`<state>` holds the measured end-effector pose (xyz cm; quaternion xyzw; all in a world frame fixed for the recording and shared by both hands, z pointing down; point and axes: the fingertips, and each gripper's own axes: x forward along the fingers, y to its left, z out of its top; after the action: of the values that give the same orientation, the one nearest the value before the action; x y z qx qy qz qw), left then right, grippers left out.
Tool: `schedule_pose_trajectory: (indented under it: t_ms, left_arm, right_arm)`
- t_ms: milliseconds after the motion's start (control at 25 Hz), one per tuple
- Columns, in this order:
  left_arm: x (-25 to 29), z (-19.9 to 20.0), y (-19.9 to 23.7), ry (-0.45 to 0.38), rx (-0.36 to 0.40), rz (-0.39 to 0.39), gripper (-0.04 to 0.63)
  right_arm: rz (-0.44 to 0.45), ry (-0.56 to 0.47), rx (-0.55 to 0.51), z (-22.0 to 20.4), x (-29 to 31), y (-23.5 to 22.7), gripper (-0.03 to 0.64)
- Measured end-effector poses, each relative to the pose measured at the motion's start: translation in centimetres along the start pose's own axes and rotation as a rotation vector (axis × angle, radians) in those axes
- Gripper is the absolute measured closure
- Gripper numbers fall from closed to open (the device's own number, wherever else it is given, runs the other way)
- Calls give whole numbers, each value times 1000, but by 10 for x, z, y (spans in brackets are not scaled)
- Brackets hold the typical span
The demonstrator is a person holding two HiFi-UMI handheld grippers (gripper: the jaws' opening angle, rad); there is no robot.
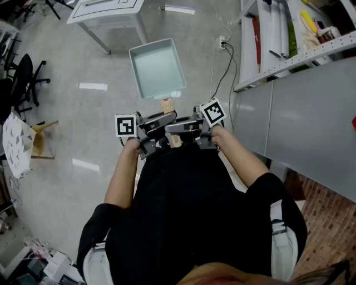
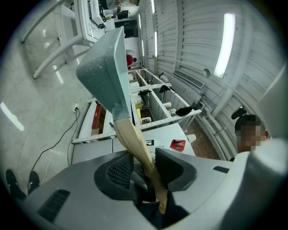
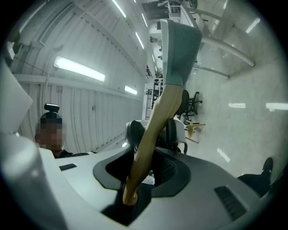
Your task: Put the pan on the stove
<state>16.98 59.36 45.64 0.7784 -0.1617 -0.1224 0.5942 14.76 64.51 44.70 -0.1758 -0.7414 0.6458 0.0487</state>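
A square pale teal pan (image 1: 157, 67) with a light wooden handle (image 1: 167, 105) hangs in the air over the floor in front of me. Both grippers meet at that handle. My left gripper (image 1: 158, 123) is shut on it from the left, my right gripper (image 1: 181, 126) from the right. In the left gripper view the handle (image 2: 133, 143) runs up between the dark pads (image 2: 118, 172) to the pan (image 2: 105, 67), seen edge-on. In the right gripper view the handle (image 3: 154, 126) likewise rises from between the jaws to the pan (image 3: 179, 48). No stove is in view.
A grey counter (image 1: 303, 119) runs along my right, with a white shelf unit (image 1: 272, 39) of small items beyond it. A white table (image 1: 105, 12) stands ahead, office chairs (image 1: 22, 78) at the left. A cable and socket (image 1: 223, 42) lie on the floor.
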Motion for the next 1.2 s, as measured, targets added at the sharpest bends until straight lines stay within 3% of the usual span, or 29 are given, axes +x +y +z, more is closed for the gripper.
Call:
schedule_pose_trajectory:
  t_ms: [600, 1200]
  left_arm:
    - [9, 18, -9, -32, -13, -50, 433]
    - [69, 5, -18, -39, 4, -62, 433]
  right_arm:
    - [-2, -5, -36, 19, -4, 14, 476]
    - [5, -19, -101, 13, -63, 28, 472]
